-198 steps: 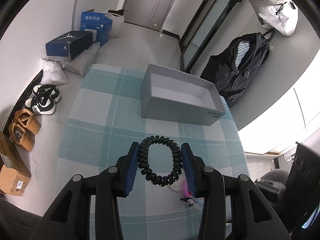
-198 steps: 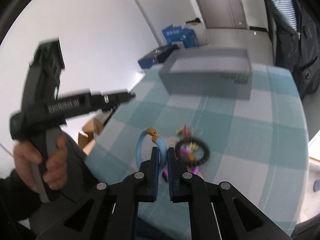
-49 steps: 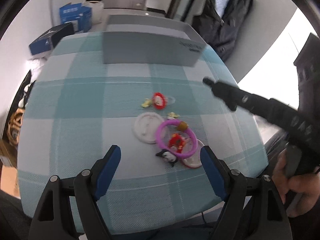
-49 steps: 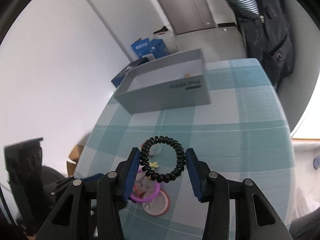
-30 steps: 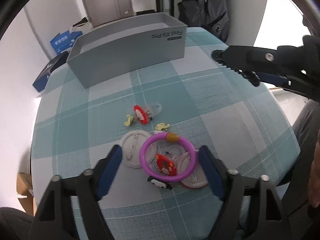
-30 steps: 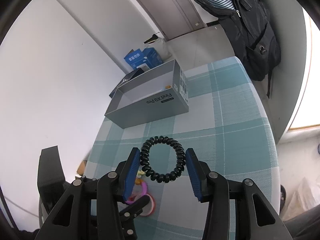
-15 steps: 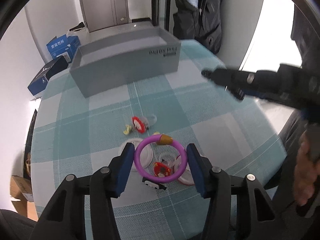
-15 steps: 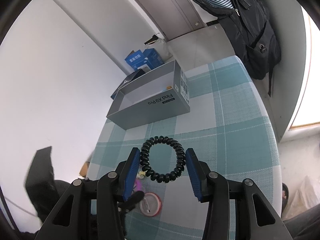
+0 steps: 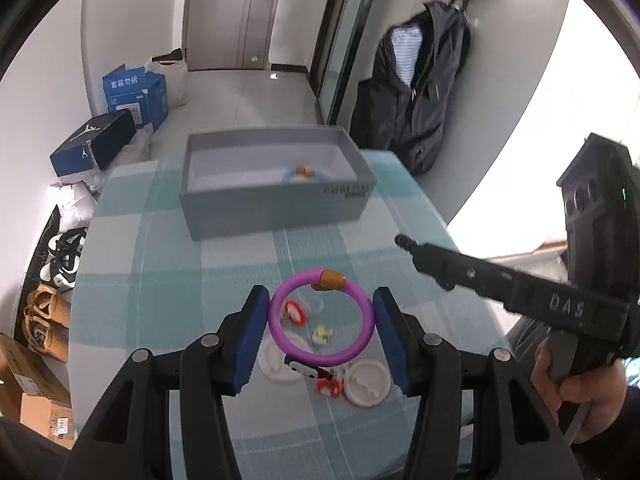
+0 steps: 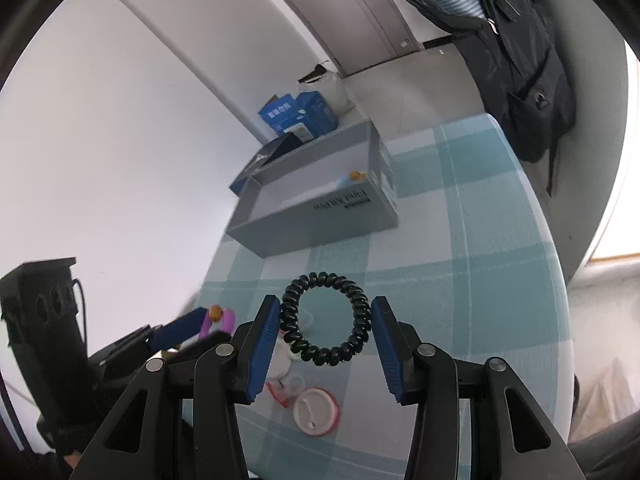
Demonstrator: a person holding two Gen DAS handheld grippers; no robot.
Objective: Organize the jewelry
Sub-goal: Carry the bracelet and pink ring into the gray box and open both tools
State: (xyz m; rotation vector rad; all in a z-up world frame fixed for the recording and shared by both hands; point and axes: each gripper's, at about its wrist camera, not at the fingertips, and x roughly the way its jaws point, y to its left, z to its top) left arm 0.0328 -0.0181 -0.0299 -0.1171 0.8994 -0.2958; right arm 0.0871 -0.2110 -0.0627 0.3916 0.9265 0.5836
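Purple and glossy, a plastic ring bracelet with an amber bead (image 9: 322,317) is held across its width between the blue pads of the left gripper (image 9: 321,334), lifted clear of the teal-and-white checked tablecloth (image 9: 160,280). A black coiled spiral hair tie (image 10: 324,319) is held the same way by the right gripper (image 10: 325,338), its coils touching both pads. Each tool is thus closed to a middling width on a ring, neither wide nor pinched flat.

An open grey cardboard box (image 9: 276,208) is seen at the far end of the table, well apart from both grippers, with a pale blue ring bracelet (image 9: 306,174) already lying inside. Round white badges (image 9: 366,388), a small red charm (image 9: 294,312) and other small trinkets are left on the cloth below the purple bracelet.

The step in hand is judged to be the carrying of both rings to the box. It would be done well if each ring were kept level and the grip unchanged during travel, since a smooth hoop held only at two points may be expected to pivot or slip. The near wall of the box should be cleared from above, and release made only once each ring is over the open floor and low, so that nothing bounces out. Crossing of the two tools over the box should be avoided
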